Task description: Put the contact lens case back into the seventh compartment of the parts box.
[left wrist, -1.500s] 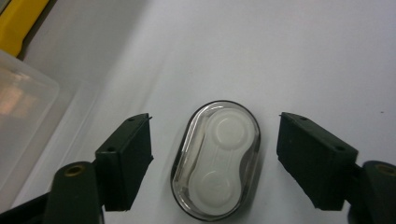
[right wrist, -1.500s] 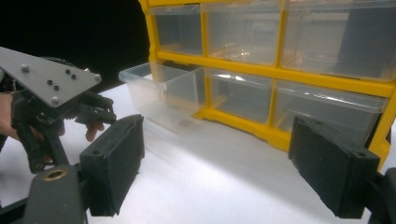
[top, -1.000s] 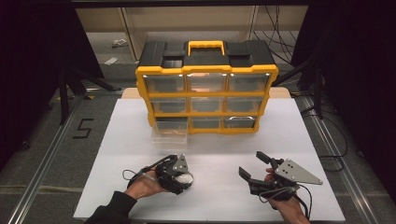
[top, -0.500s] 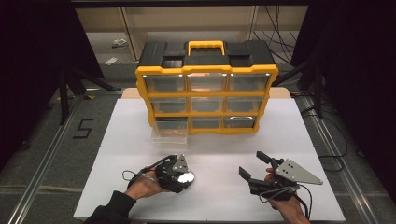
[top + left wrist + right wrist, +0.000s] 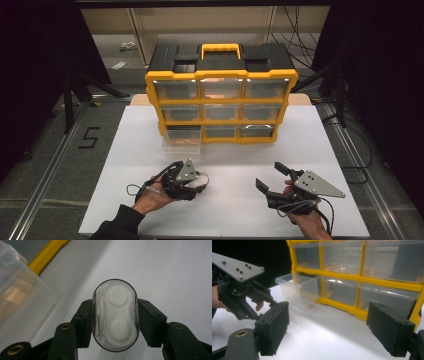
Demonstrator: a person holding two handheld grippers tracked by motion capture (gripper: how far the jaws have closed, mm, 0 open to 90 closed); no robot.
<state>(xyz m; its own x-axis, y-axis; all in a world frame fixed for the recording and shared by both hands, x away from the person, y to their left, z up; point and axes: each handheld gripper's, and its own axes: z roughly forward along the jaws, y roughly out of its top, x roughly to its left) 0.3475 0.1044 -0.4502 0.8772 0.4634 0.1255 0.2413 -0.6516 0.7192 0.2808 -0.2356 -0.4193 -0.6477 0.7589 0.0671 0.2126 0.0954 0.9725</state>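
Gripping a clear oval contact-lens case point(image 5: 115, 315) at frame centre, the left gripper point(image 5: 192, 180) sits lower left; lower right, the right gripper point(image 5: 272, 177) gapes empty. Upper centre stands a yellow drawer cabinet point(image 5: 221, 102), its bottom-left drawer point(image 5: 181, 140) pulled out.

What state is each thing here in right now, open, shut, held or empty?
Left gripper: shut on the contact lens case.
Contact lens case: closed, held between the jaws.
Right gripper: open, holding nothing.
Bottom-left drawer: pulled out, looks empty.
Other drawers: pushed in.
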